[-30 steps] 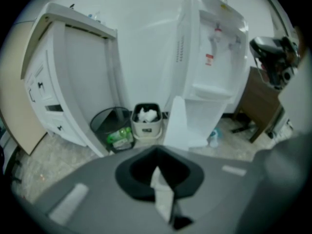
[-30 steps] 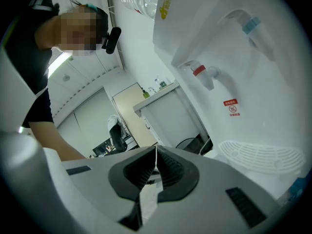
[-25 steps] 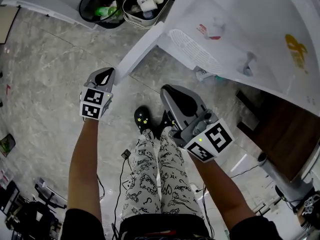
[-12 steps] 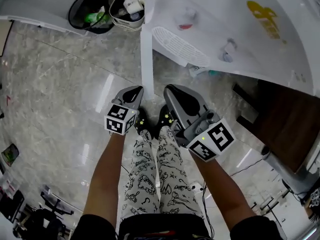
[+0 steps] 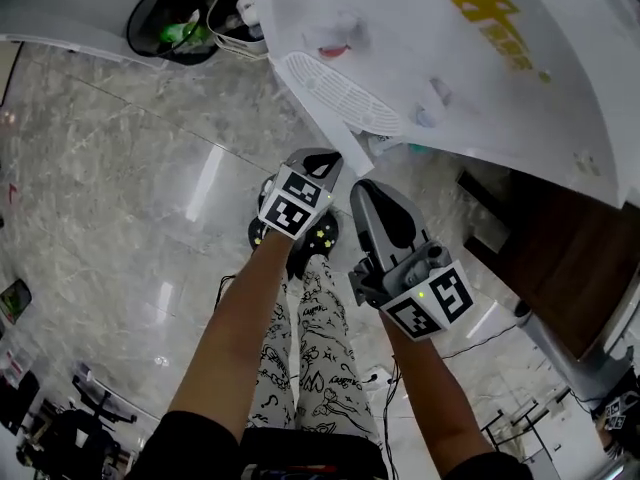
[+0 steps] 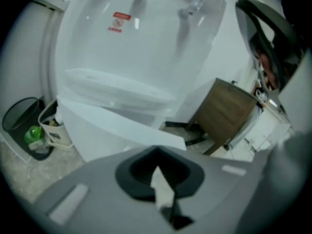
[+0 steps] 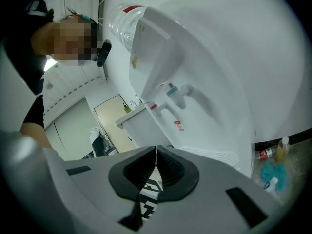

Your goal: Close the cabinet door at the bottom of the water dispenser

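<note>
A: Where does the cabinet door (image 6: 105,126) stand?

B: Low on the water dispenser (image 5: 430,58), under the drip tray (image 5: 340,90), swung close to the body; whether it has latched cannot be told. The left gripper (image 5: 320,158) is right at it, fingers clenched on nothing, likely so the blunt tip can push the panel

A: And the right gripper (image 5: 374,192)?

B: Held just beside the left one, fingers likewise pressed together and empty, probably kept clear of the door

A: Any containers?

B: A black bin (image 5: 143,30) with a green bottle (image 5: 180,34) in it, and next to it a pale basket (image 5: 235,44) of white scraps, both on the floor beside the dispenser
</note>
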Demonstrator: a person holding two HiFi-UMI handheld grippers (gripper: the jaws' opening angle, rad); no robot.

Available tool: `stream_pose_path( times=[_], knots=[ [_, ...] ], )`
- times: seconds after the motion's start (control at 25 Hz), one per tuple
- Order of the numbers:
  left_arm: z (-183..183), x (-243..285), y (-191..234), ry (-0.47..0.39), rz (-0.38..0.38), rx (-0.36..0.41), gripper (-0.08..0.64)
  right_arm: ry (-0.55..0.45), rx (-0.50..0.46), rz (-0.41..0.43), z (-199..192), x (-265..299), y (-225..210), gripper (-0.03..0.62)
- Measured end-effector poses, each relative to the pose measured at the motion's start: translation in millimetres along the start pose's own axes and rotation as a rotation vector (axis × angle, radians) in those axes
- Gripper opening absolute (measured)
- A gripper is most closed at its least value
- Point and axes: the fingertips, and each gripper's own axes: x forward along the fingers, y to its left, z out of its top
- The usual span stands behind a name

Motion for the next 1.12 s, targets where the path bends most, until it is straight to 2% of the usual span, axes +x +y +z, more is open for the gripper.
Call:
stream_pose_path(
  times=[0.12,0.32,0.56,0.64,0.88,1.12],
  knots=[
    [13,16,-3,0.004,-0.018,0.025,0.002,-0.016,-0.016,-0.013,12,-7,-9,0.017],
    [36,40,-2,-0.017,0.001,-0.024,0.002,-0.045,-0.041,-0.07,35,-19,-29,0.017],
    [54,60,3,0.041,0.015,0.079,0.001,-0.08,-0.026,-0.084,54,-25,-37,0.017],
    [55,60,6,0.054,0.014,0.089,0.0,-0.084,-0.022,-0.089,55,-26,-37,0.017],
    [58,40,13,-0.031,0.035,-0.013,0.001,-0.094,-0.008,-0.102,53,-26,-38,0.017],
    [61,-39,-20,-0.036,-0.022,0.025,0.001,-0.138,-0.038,-0.06,57,-29,-21,0.017]
  ],
)
